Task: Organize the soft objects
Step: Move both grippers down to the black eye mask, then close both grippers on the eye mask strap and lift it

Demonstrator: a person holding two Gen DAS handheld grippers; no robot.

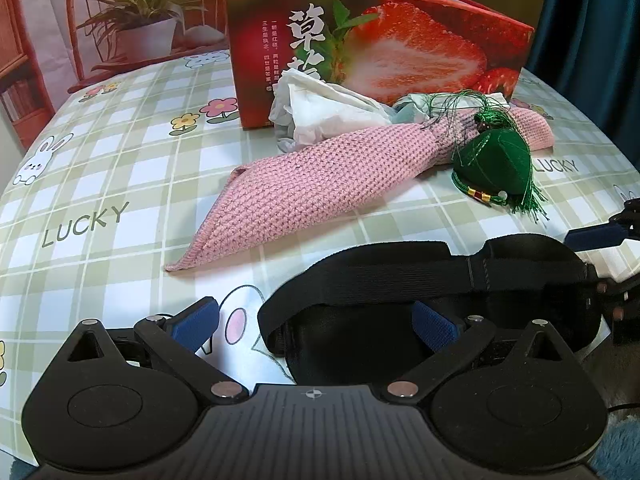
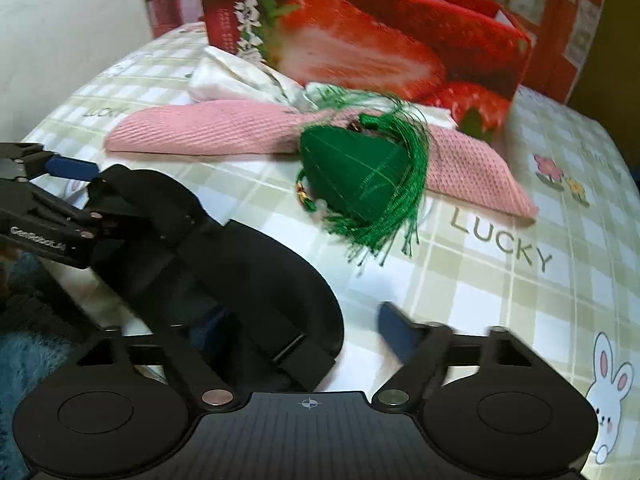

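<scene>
Behind knit (image 1: 304, 184): strawberry box (image 1: 380, 40), contents hidden | left fingers (image 1: 196, 320) spread | right fingers (image 2: 396, 332) seemingly spread astride mask (image 2: 248, 264)

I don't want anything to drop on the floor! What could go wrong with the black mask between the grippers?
1. The black padded eye mask lies near the edge of the checked tablecloth, so a weak grip might let it slide off.
2. Its loose black elastic strap could snag on the open left gripper.
3. The green tasselled pouch rests on the pink knitted cloth, so lifting one may drag the other.
</scene>
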